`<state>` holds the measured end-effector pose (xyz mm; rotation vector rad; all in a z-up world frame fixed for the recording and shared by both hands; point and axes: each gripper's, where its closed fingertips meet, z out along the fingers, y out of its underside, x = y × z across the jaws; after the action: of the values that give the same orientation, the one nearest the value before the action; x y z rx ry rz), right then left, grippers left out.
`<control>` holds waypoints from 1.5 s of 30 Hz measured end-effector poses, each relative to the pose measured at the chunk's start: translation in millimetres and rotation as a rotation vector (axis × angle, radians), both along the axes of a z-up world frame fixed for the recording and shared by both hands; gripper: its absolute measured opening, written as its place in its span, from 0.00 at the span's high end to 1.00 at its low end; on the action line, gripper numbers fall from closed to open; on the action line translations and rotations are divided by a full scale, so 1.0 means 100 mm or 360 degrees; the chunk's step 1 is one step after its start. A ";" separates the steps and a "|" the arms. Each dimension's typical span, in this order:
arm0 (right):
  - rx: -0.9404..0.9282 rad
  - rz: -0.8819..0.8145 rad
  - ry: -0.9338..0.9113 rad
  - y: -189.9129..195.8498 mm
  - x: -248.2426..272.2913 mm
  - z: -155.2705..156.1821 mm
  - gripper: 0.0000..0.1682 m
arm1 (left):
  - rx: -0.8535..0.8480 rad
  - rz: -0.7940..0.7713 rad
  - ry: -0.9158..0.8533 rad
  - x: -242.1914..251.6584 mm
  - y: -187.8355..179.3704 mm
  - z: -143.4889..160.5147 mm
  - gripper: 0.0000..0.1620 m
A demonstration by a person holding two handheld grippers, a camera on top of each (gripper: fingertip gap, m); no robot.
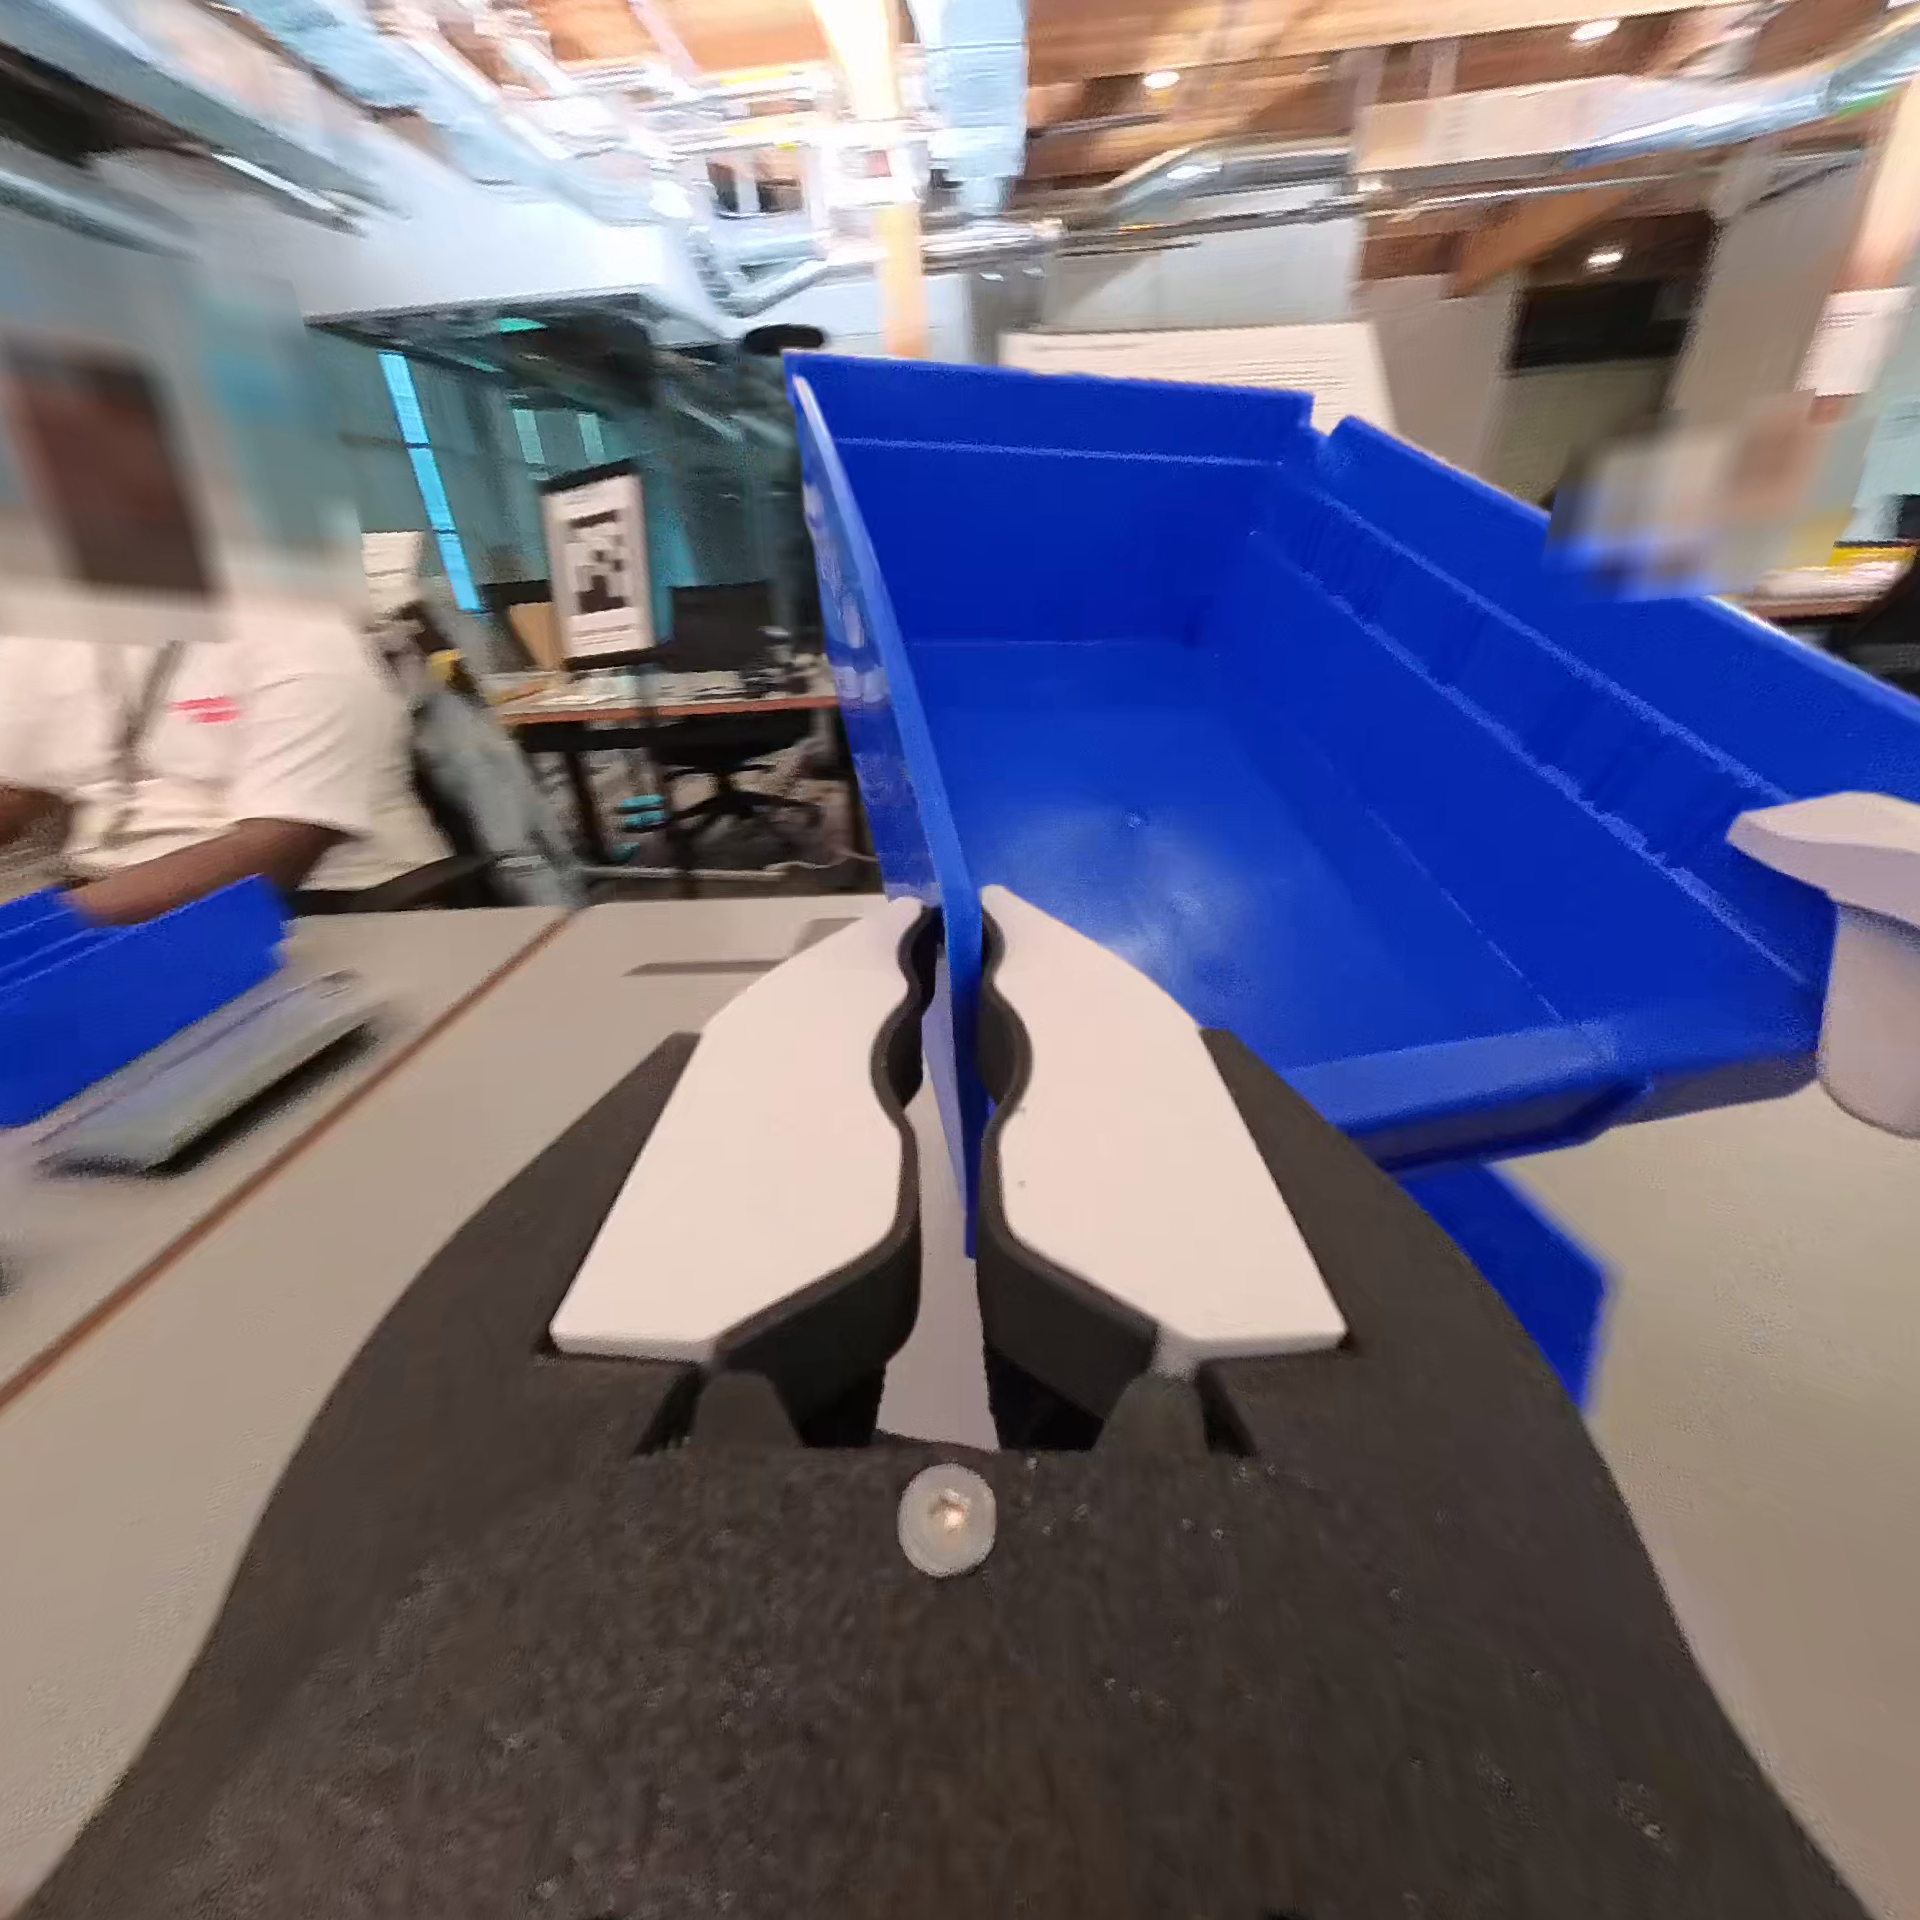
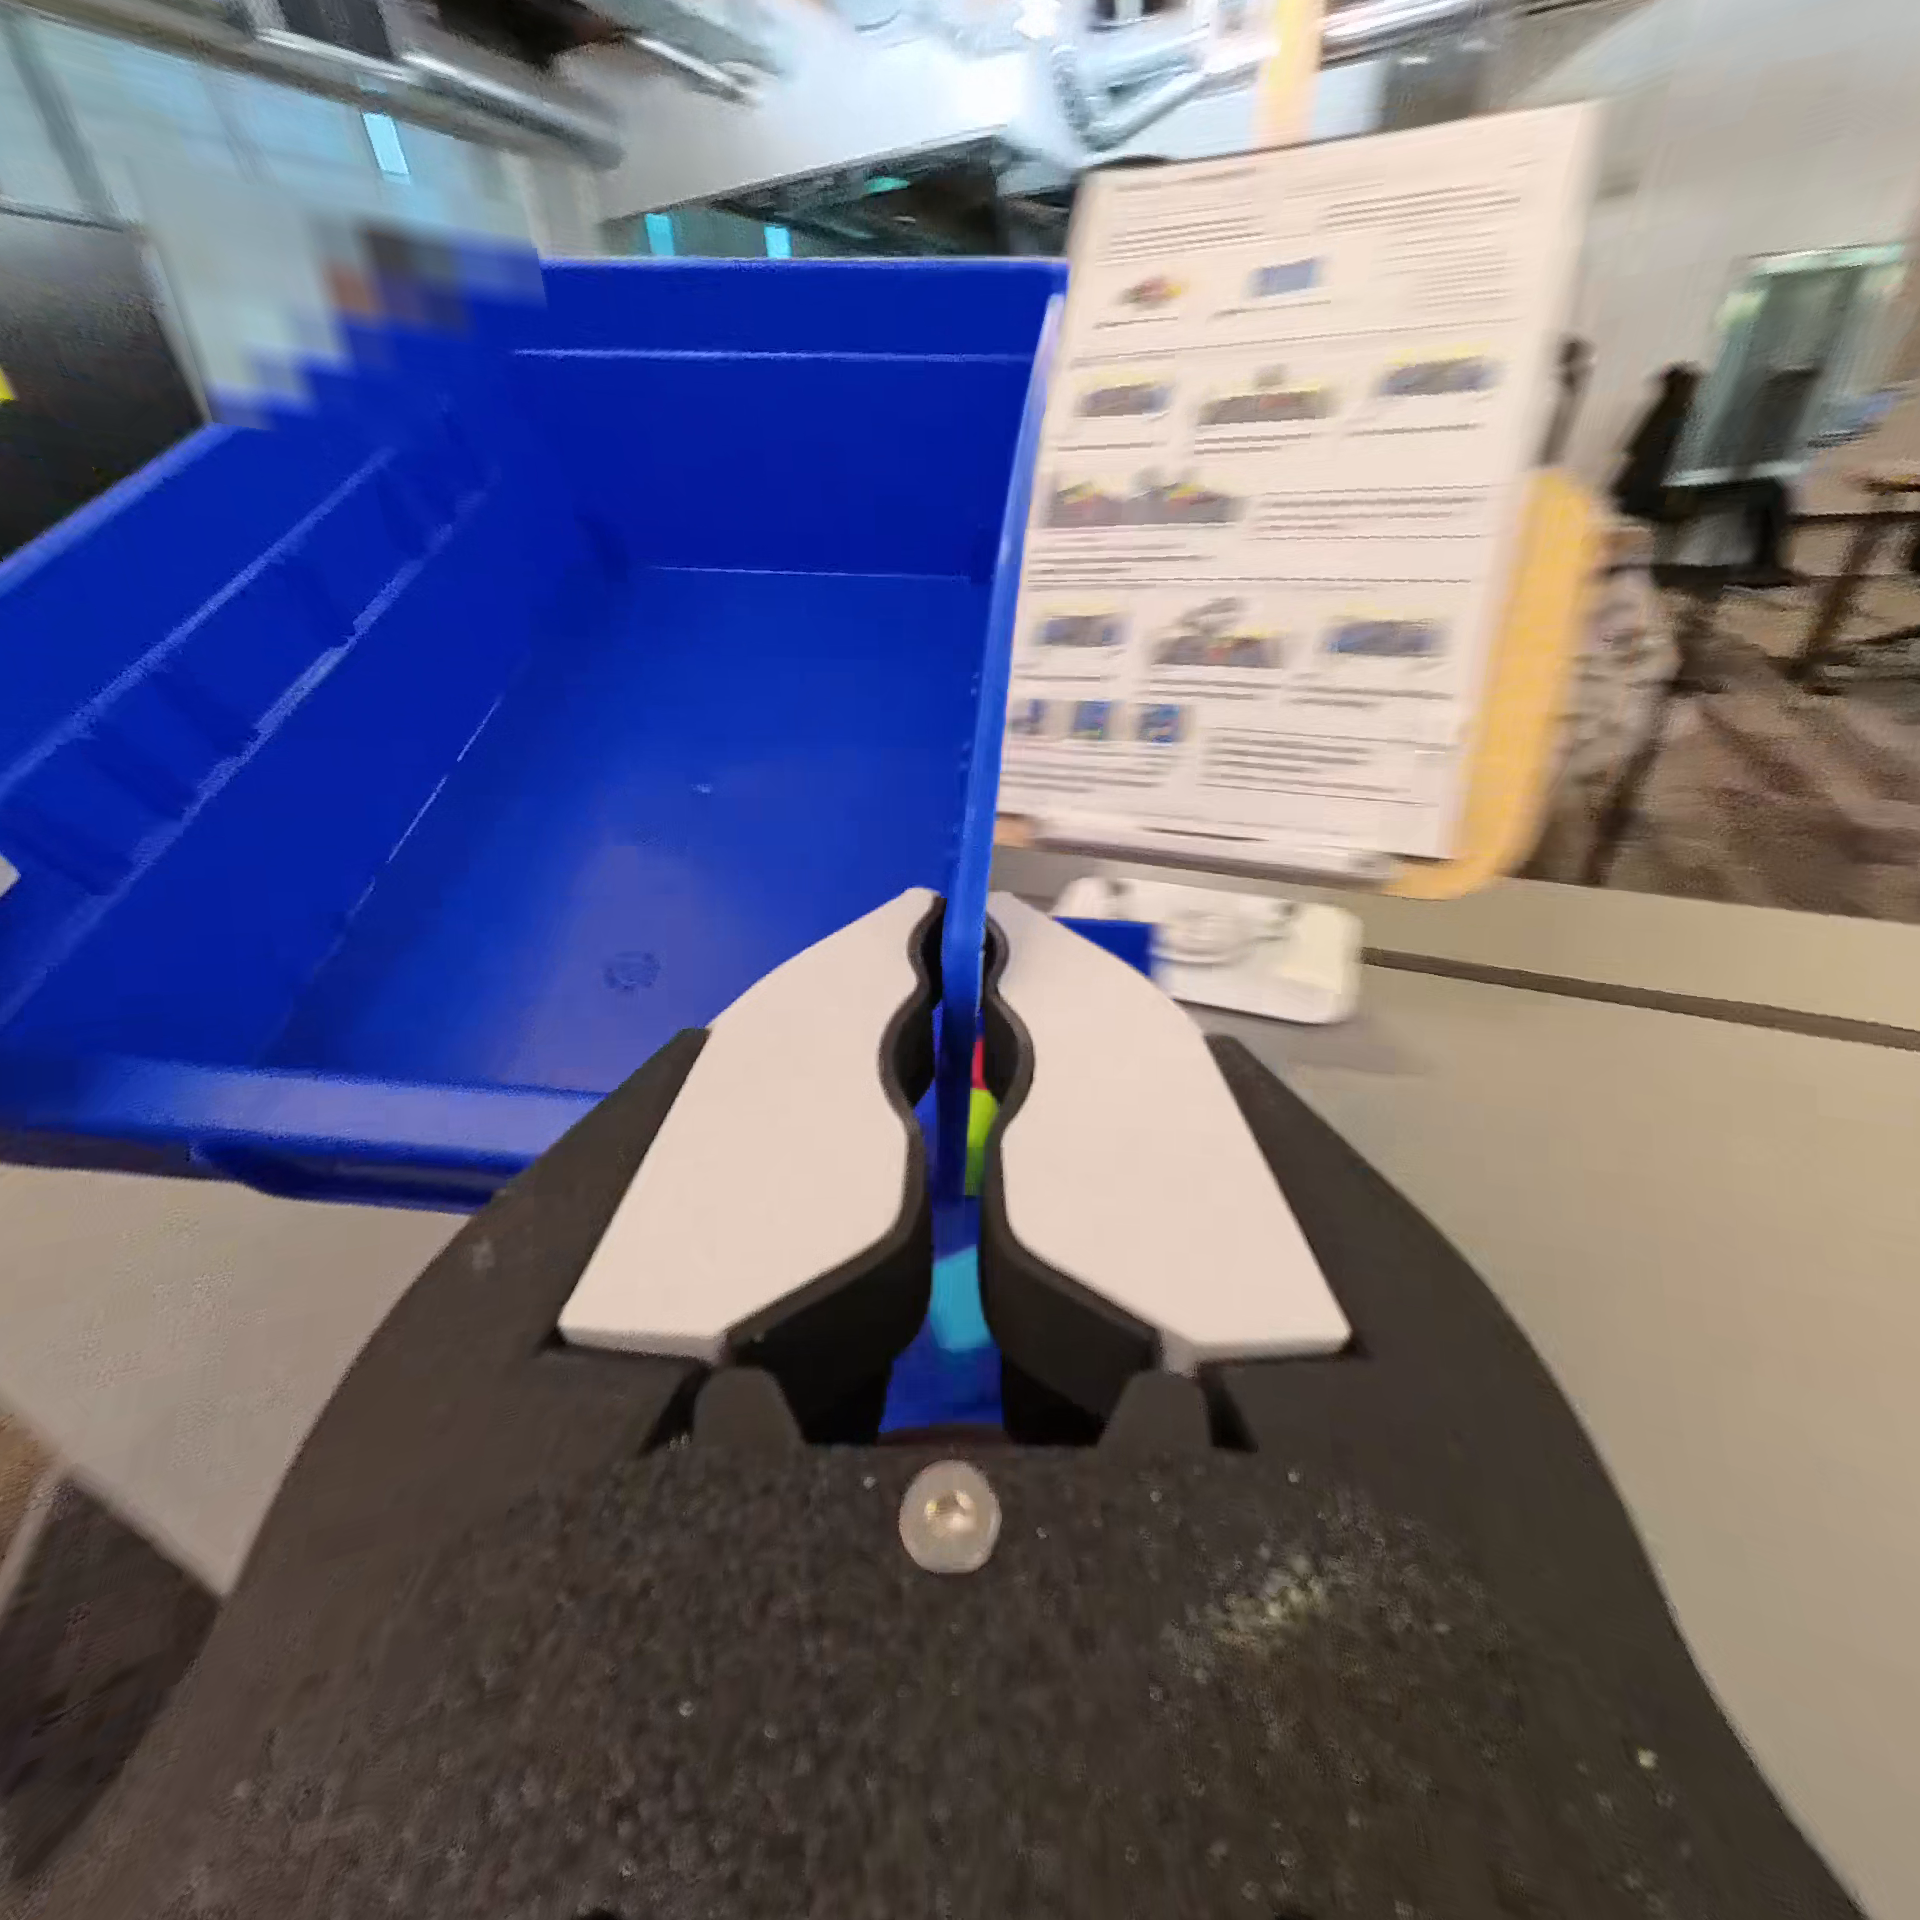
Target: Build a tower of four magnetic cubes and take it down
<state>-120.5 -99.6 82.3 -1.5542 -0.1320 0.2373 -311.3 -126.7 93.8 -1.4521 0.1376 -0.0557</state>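
One blue bin [image 1: 1299, 790] is held tilted above the grey surface [image 1: 364, 1195], gripped at two opposite side walls: left gripper [image 1: 954, 925] jaws closed on one wall, right gripper [image 2: 961, 920] jaws closed on the other. Cubes [image 2: 961, 1314] show only as cyan, green and red patches below the right jaws; count indeterminate. A second blue bin [image 1: 135, 987] rests at left

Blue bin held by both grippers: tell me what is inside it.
The blue bin looks empty in both views: bare floor and walls. The left gripper and right gripper each clamp a side wall. Coloured blocks glimpsed between the right fingers seem to lie below it, mostly covered.
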 end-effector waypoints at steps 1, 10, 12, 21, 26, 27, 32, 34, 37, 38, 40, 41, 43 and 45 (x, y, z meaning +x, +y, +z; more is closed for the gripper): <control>-0.0007 -0.0098 0.0001 -0.01 0.35 0.04 0.98 | -0.0007 -0.0087 0.0006 0.33 0.10 0.01 0.98; -0.0364 -0.0749 0.0036 -0.26 3.04 -0.53 0.98 | -0.0315 -0.0675 0.0041 3.09 0.51 -0.69 0.97; -0.0461 -0.0792 0.0033 -0.26 3.45 -0.80 0.98 | -0.0397 -0.0708 0.0071 3.51 0.55 -0.97 0.97; -0.0631 -0.0705 0.0199 -0.07 4.26 -1.73 0.98 | -0.0588 -0.0726 0.0244 4.33 0.64 -1.83 0.96; -0.0653 -0.0655 0.0177 0.00 4.36 -1.93 0.98 | -0.0679 -0.0756 0.0267 4.41 0.62 -2.08 0.95; -0.0639 -0.0648 0.0186 0.00 4.38 -1.94 0.98 | -0.0686 -0.0768 0.0269 4.43 0.60 -2.11 0.95; -0.0632 -0.0607 0.0285 0.00 4.53 -2.05 0.96 | -0.0697 -0.0887 0.0289 4.56 0.44 -2.14 0.89; -0.0612 -0.0647 0.0313 -0.02 4.61 -2.03 0.87 | -0.0681 -0.0921 0.0302 4.51 0.36 -2.06 0.75; -0.0563 -0.0766 0.0300 -0.13 4.73 -1.84 0.76 | -0.0684 -0.1032 0.0266 4.15 0.19 -1.84 0.72; -0.0524 -0.0810 0.0306 -0.18 4.76 -1.73 0.75 | -0.0688 -0.1077 0.0219 3.96 0.12 -1.73 0.72; -0.0416 -0.0857 0.0311 -0.27 4.74 -1.43 0.75 | -0.0698 -0.1146 0.0138 3.50 -0.02 -1.53 0.71; -0.0360 -0.0870 0.0295 -0.30 4.70 -1.26 0.75 | -0.0689 -0.1118 0.0109 3.20 -0.03 -1.44 0.70; -0.0245 -0.0814 0.0231 -0.32 4.45 -0.88 0.75 | -0.0654 -0.0986 0.0063 2.52 0.01 -1.29 0.68; -0.0148 -0.0686 0.0139 -0.26 4.01 -0.52 0.75 | -0.0621 -0.0726 0.0047 1.72 0.17 -1.23 0.66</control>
<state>280.9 -125.9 30.1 -1.6207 0.2851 -0.0306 -139.3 -109.6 -29.2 -1.7849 0.5030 -0.4541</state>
